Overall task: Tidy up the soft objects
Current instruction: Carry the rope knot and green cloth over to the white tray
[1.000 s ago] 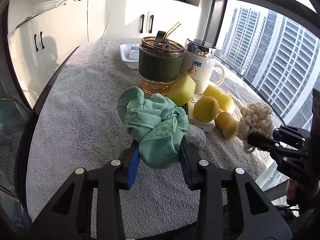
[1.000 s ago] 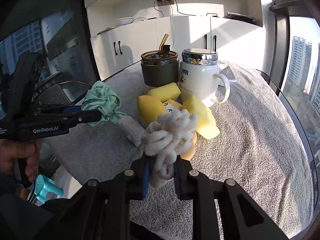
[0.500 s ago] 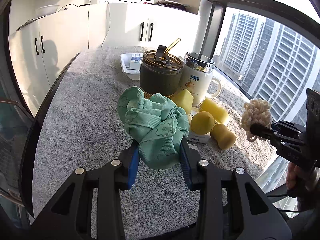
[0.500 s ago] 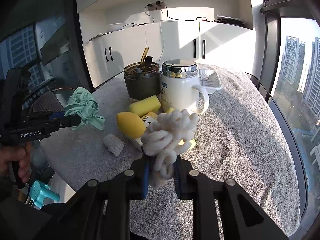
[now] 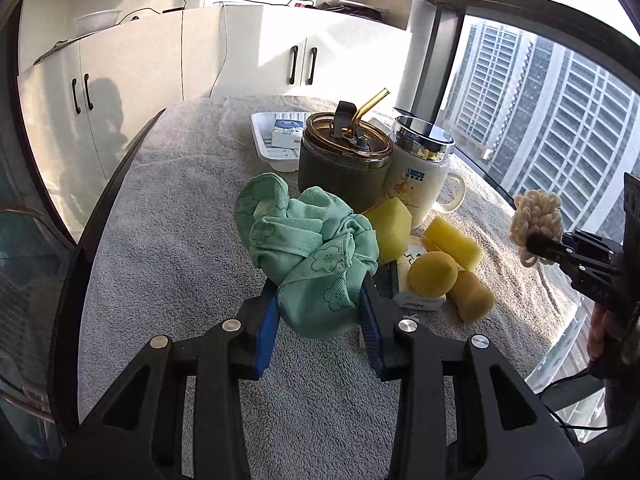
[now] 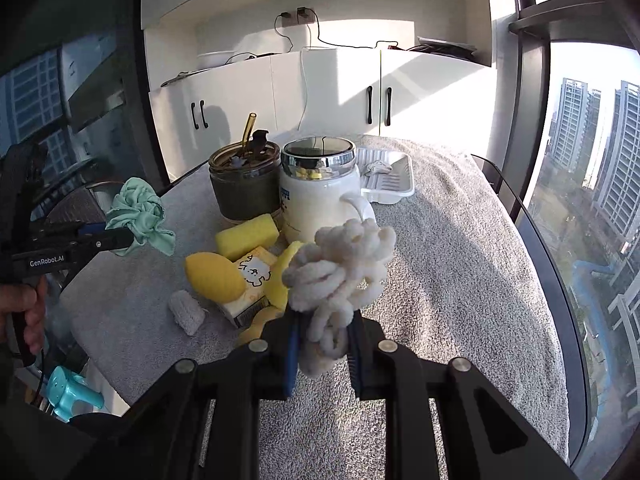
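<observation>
Green cloth (image 5: pixel 310 258) sits bunched mid-frame, pinched by the left hand-held gripper (image 5: pixel 320 320) above the table (image 5: pixel 168 240). Cream knotted rope (image 6: pixel 340 276), lower centre, is pinched by the right hand-held gripper (image 6: pixel 322 350); yellow sponges (image 6: pixel 247 237), apparently foam, lie behind.

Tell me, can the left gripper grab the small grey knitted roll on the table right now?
Probably not: the left gripper is shut on the green cloth, so the grey knitted roll must wait.

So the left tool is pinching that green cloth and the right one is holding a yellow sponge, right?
Not quite. The left gripper does pinch the green cloth, but the right gripper holds a cream knotted rope ball, as the right wrist view shows. The yellow sponges lie on the table.
</observation>
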{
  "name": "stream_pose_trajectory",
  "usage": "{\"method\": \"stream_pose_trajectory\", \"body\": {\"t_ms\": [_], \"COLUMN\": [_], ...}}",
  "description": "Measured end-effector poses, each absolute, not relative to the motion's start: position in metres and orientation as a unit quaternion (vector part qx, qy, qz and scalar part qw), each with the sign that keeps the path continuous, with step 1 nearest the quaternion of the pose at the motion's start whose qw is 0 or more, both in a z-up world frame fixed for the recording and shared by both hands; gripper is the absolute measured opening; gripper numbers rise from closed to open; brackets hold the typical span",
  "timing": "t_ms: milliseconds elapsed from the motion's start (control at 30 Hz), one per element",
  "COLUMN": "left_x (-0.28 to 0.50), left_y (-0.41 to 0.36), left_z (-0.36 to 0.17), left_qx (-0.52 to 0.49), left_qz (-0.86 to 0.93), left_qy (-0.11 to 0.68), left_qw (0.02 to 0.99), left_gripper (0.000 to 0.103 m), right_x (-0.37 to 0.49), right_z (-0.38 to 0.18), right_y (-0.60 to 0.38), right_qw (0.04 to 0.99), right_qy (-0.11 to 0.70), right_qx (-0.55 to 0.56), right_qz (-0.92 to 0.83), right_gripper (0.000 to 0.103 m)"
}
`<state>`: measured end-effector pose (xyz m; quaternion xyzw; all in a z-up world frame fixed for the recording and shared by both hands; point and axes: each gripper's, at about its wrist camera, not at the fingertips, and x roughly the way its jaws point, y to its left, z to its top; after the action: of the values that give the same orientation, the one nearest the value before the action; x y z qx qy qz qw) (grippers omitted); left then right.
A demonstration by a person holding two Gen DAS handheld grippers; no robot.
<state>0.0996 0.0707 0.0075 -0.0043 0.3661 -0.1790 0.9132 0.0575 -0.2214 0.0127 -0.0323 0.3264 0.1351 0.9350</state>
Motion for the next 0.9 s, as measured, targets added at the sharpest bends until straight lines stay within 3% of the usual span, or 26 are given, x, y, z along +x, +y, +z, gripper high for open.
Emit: {"method": "stream_pose_trajectory", "body": {"t_ms": [567,900], "left_x": [0.254,0.353], "left_y": [0.088,0.044], "left_z": [0.052,0.050], "left_qx": [0.050,0.086], "left_qz": [-0.180,-0.249], "left_qy": [0.336,0.359], "left_qw": [0.923,0.896], "left_gripper": [0.034,0.034], "right_x": [0.213,0.325], "right_z": [0.064,0.050], "right_y": [-0.279,-0.269], "right_qw": [0.942,0.912], "right_qy": [0.300,0.352], "right_qx": [-0.096,-0.107], "right_qz": [0.118,0.182], "right_gripper": [0.022,0.022]}}
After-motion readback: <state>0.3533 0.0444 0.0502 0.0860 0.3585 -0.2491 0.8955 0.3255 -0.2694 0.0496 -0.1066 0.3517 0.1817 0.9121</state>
